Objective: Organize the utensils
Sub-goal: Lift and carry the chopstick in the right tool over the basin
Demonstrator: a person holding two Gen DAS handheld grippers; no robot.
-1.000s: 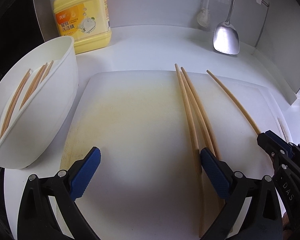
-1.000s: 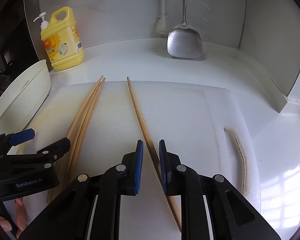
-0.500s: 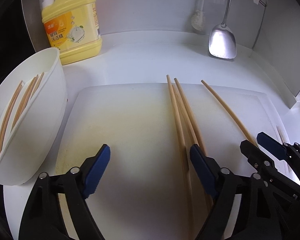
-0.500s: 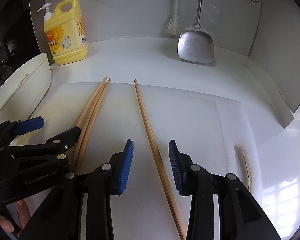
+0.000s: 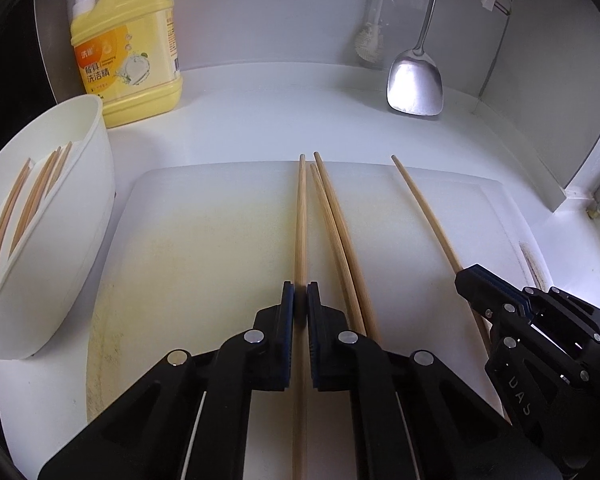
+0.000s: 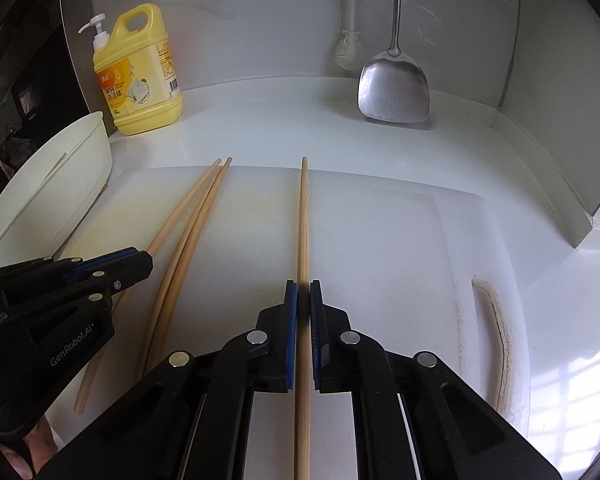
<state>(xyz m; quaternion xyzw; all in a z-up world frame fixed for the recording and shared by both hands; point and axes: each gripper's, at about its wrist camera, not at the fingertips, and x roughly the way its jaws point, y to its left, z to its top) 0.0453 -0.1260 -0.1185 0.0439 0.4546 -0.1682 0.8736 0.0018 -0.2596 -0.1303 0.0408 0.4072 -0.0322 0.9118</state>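
1. L gripper [image 5: 301, 294]: jaws clamped on one chopstick [image 5: 301, 220], the leftmost of three on the board [image 5: 204, 240]. Stick runs straight btwn the pads, tip pointing away toward the back wall.
2. R gripper [image 6: 303, 294]: jaws clamped on the lone stick [image 6: 303, 220] at the right, same way, centred btwn the pads.
3. Two loose sticks [image 5: 340, 232] lie just right of our L grip, touching each other near the far tips and w/ their near ends passing under the L finger. We judge the lift should go straight up so we don't drag them.
4. Grip sits well back from the tips, so the long front part can swing; we'd keep wrists steady & lift slow.
5. Holder [image 5: 52, 232] stands off the board's left edge, w/ several sticks already in it. We'd take the L stick there first, tip down into the slot, R following, so the two grippers don't cross.
6. Soap bottle [image 5: 128, 48] & spatula [image 5: 414, 80] sit at the back, well apart from our path.
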